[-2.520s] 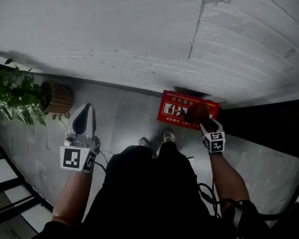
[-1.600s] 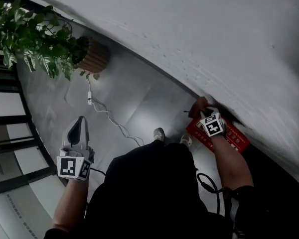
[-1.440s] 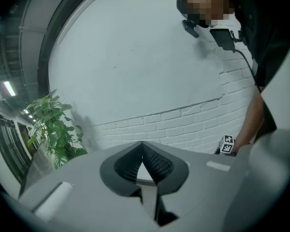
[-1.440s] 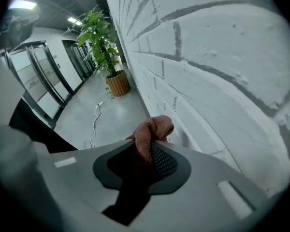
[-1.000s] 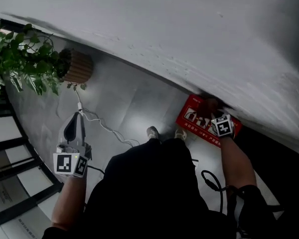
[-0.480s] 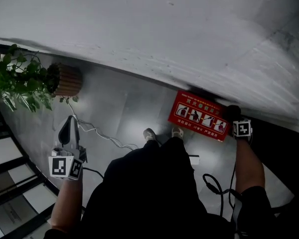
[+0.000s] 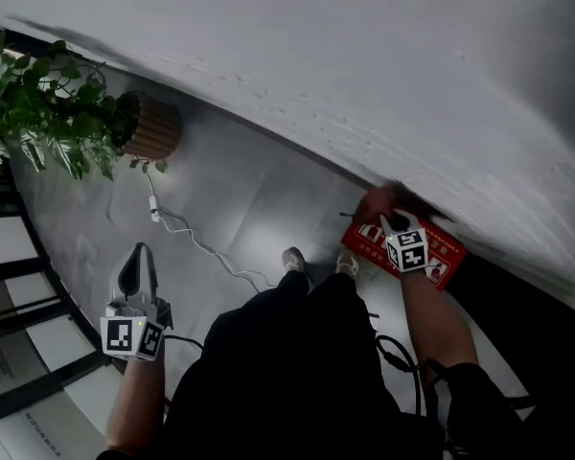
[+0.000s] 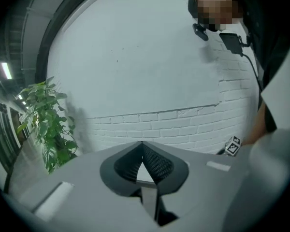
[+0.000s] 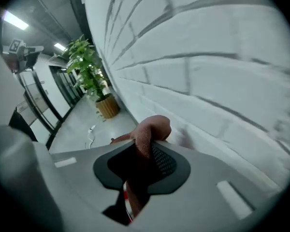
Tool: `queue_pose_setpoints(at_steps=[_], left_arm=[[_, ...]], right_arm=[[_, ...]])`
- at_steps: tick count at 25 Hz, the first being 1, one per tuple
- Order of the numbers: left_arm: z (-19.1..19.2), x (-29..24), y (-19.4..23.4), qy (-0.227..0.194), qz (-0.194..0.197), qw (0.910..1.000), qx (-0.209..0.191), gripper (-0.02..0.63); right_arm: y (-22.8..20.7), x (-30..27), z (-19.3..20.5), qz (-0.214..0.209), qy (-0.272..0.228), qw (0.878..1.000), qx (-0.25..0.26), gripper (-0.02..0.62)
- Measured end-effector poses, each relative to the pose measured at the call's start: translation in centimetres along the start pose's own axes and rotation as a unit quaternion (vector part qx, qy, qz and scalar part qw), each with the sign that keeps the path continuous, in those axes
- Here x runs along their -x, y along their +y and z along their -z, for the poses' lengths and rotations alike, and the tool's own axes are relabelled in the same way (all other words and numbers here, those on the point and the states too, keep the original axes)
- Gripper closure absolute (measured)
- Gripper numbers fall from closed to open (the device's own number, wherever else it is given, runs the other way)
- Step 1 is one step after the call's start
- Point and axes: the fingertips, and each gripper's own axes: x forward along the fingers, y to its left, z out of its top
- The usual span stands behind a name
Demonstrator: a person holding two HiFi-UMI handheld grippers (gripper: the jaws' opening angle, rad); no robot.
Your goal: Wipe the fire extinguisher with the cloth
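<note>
A red fire extinguisher box (image 7: 439,254) with white pictograms stands on the floor against the white brick wall (image 7: 383,75). My right gripper (image 7: 389,220) reaches over the box's left end and is shut on a reddish-brown cloth (image 7: 377,203). In the right gripper view the cloth (image 9: 149,132) bulges out between the jaws, close to the wall (image 9: 208,66). My left gripper (image 7: 134,255) hangs far off to the left over the floor, jaws together and nothing in them. In the left gripper view its tips (image 8: 142,145) meet and point at the brick wall.
A leafy plant (image 7: 38,103) in a ribbed brown pot (image 7: 151,128) stands at the left by the wall. A white cable (image 7: 187,240) runs across the grey floor from it. The person's shoes (image 7: 295,258) are near the box. Dark glass panels (image 7: 10,257) line the left.
My right gripper has swept the cloth from the red box's right end back to its left end. The head view has tilted. My left gripper has drifted slightly lower in the picture.
</note>
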Motion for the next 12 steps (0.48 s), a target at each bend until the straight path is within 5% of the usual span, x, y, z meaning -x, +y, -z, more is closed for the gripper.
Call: queue_pose_setpoints(at_steps=[6,12], left_arm=[[-1.3,2.2,0.4,-0.004,-0.028,0.9996,-0.005,0.606],[-2.9,2.2,0.2,-0.026,-0.031,0.9990,-0.019,0.606]], right_arm=[[3.9,-7.3,0.8,-0.063,0.123,0.988,0.072,0.531],[1.7,-4.6,2.8,-0.041,0.126,0.988,0.083,0.532]])
